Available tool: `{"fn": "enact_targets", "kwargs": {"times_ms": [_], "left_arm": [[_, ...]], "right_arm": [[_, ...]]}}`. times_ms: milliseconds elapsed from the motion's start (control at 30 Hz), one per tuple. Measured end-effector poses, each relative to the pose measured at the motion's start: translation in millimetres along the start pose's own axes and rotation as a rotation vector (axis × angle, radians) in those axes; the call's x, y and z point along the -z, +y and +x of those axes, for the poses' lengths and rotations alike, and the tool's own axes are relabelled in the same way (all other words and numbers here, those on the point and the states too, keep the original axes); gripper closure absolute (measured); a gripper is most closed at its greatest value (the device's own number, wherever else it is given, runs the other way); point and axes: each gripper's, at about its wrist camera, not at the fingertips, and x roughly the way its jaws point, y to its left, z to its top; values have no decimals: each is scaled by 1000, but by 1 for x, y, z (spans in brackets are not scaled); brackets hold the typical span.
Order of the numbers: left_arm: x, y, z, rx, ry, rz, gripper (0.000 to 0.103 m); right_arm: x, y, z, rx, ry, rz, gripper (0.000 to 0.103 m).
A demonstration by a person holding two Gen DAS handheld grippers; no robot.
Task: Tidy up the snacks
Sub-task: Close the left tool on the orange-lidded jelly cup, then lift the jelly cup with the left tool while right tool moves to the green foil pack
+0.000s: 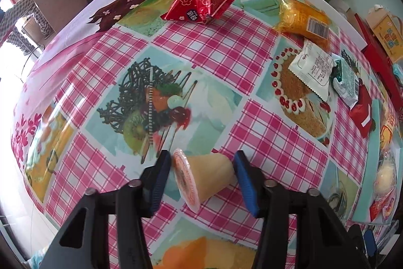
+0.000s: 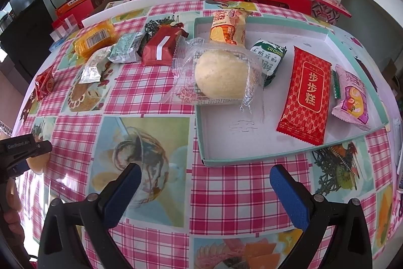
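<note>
A: Left gripper (image 1: 202, 179) status?

B: Jelly cup (image 1: 201, 177) sits right between the jaws. It lies on its side on the table (image 1: 226, 47), foil lid toward the left pad, narrow base toward the right pad. Long axis runs jaw to jaw, tilted a bit off that line. The lid rim touches the left pad. The right pad looks just at the base; I can't confirm firm contact. The jaws are narrow, set about the cup's length. I'd call it closing onto the cup, not a secured grip yet.

A: Right gripper (image 2: 205, 189)?

B: Jaws wide, nothing between them. It hovers over bare tablecloth. The tray (image 2: 252, 158) lies straight ahead of its jaws, near edge just beyond the tips. In the tray: a round bun in clear wrap (image 2: 221, 76) hanging over the left wall, a red long packet (image 2: 306, 97), a green biscuit pack (image 2: 269, 59), a pink packet (image 2: 351, 97), an orange pack (image 2: 229, 27) at the far side.

A: Which hand owns the cup?

B: Left, clearly. From the right view, the left gripper is only an edge at the far left, well apart from the tray. The cup has to travel toward the right jaws' side to reach it.

A: Risk?

B: End-on grip across the lid and tapered base. My guess is the cup can pivot or squirt out if squeezed off-axis. More loose snacks remain ahead of the left jaws: the red pouch (image 1: 201, 3) far ahead, the yellow pack (image 1: 303, 19) ahead-right.
</note>
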Motion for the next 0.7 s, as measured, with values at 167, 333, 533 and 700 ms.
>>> {"fn": "enact_targets", "kwargs": {"times_ms": [167,333,533,700], "left_arm": [[-1,-13,1,30,-9,20,55],[-6,-37,3,57,-6,50,55],[-23,-74,-5,94,-42,103,56],[-42,-99,-1,131,-52,140,80]], "right_arm": [[-1,4,2,0,1,-13,0],[-6,8,4,-1,-11,-22,0],[-14,8,-8,-4,-61,-22,0],[-29,8,-22,-38,-118,6,0]]}}
